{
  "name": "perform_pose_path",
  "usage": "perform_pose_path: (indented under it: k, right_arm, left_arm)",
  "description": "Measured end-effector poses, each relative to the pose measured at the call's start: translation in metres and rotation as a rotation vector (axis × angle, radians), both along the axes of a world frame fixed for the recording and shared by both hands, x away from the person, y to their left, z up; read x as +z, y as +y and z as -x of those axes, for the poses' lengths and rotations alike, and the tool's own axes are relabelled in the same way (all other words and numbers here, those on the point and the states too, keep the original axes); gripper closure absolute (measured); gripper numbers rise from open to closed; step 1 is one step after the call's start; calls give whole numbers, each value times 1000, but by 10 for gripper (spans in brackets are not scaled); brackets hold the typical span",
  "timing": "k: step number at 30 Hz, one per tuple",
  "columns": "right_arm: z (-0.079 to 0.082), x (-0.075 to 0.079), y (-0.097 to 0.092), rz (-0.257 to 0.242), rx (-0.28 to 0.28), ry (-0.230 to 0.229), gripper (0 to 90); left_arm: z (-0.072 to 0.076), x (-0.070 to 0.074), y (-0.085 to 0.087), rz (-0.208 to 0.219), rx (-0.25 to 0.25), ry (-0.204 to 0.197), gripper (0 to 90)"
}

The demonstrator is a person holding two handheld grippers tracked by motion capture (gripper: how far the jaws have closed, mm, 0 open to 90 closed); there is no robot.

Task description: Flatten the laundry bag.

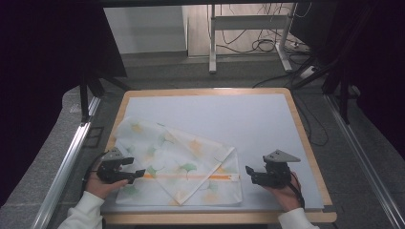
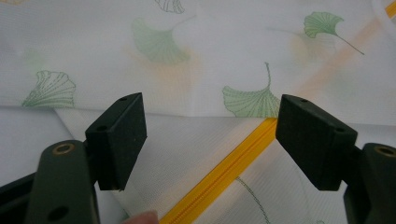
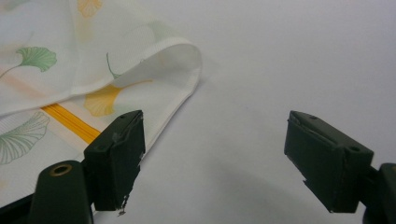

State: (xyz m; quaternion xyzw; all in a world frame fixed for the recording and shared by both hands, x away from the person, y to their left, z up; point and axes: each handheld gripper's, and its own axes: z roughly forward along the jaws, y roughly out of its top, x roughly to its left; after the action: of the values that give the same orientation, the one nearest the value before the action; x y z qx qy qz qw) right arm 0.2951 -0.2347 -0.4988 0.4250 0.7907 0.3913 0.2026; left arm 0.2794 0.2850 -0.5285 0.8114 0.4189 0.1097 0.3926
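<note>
A white mesh bag [image 1: 176, 162] printed with green and yellow ginkgo leaves lies folded on the table's near half, an orange-yellow zipper [image 1: 191, 176] running along its lower part. My left gripper [image 1: 136, 174] rests over the bag's left end, open, with nothing between its jaws. In the left gripper view the left gripper [image 2: 210, 135] straddles the zipper [image 2: 233, 163] and the folded mesh [image 2: 187, 60]. My right gripper [image 1: 249, 172] stands open just right of the bag. The right gripper view shows the right gripper [image 3: 215, 154] over bare mat, the bag's folded corner [image 3: 168, 70] ahead on the left.
A pale grey mat [image 1: 248, 119] covers the wooden table [image 1: 305, 143]. Metal rails run along both sides, [image 1: 71, 157] on the left. Beyond the far edge stand a frame's legs and cables on the floor [image 1: 267, 43]. The mat's far half and right side are bare.
</note>
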Motion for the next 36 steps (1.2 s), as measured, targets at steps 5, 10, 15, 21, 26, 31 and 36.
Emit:
perform_pose_path:
  k: [5, 10, 15, 21, 26, 31, 36]
  right_arm:
    - [-1, -2, 0, 4, -11, 24, 166]
    - [1, 1, 4, 0, 23, 34, 181]
    - [3, 0, 11, 26, 73, 21, 199]
    - [3, 1, 12, 13, 85, 31, 234]
    - [3, 8, 28, 14, 132, 34, 273]
    - [3, 23, 57, 29, 205, 23, 311]
    - [-3, 34, 90, 31, 279, 50, 325]
  left_arm:
    - [-1, 0, -1, -1, 7, 0, 244]
    - [-1, 1, -1, -6, 6, -4, 244]
    - [0, 1, -1, -2, 6, -8, 244]
    - [-1, 1, -3, -9, 10, -8, 245]
    - [0, 2, -3, -8, 11, -19, 252]
    - [-1, 0, -3, -14, 1, -10, 253]
    - [0, 1, -2, -6, 4, -14, 253]
